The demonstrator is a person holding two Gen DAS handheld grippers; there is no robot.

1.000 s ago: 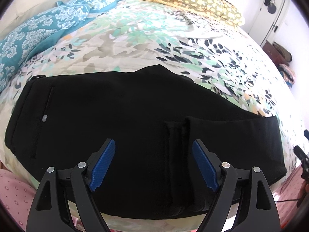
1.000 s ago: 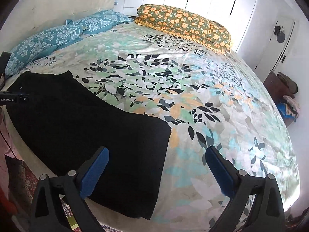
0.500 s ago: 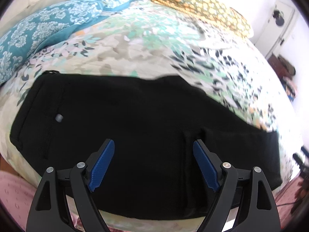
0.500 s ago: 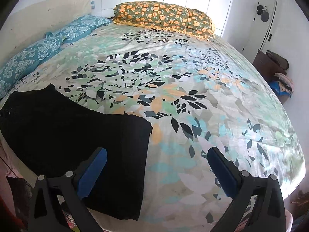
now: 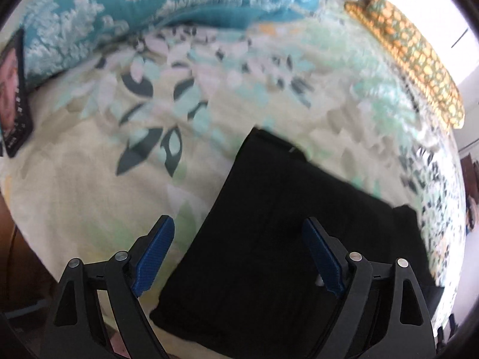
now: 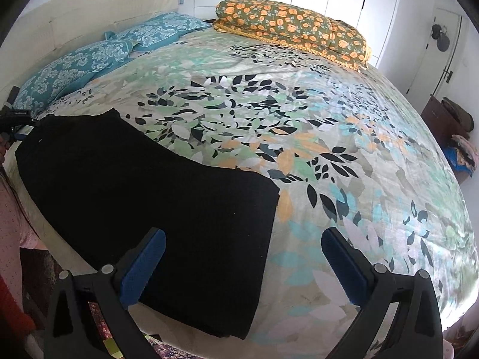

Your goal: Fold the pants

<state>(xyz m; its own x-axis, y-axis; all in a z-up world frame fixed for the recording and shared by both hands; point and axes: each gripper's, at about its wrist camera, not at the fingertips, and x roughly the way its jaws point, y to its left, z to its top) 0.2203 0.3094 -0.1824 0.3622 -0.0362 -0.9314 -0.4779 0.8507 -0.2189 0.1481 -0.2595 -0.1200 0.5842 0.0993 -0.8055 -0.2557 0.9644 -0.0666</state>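
Observation:
Black pants (image 6: 143, 191) lie flat along the near edge of a bed with a leaf-print cover (image 6: 299, 125). In the left wrist view the pants (image 5: 269, 239) show their waist end, which runs up between the fingers. My left gripper (image 5: 238, 254) is open and empty, low over the waist end's left edge. My right gripper (image 6: 244, 264) is open and empty, above the leg end's right edge. The left gripper also shows at the far left of the right wrist view (image 6: 13, 119).
Teal patterned pillows (image 6: 98, 59) lie at the headboard on the left. An orange-flowered folded quilt (image 6: 293, 30) lies at the far side. A phone (image 5: 13, 95) rests by the pillow. A dresser with clothes (image 6: 455, 137) stands at the right by a door.
My left gripper has swung left to the waist end of the pants, bringing the pillow and phone into view. My right gripper has moved a little closer to the leg end.

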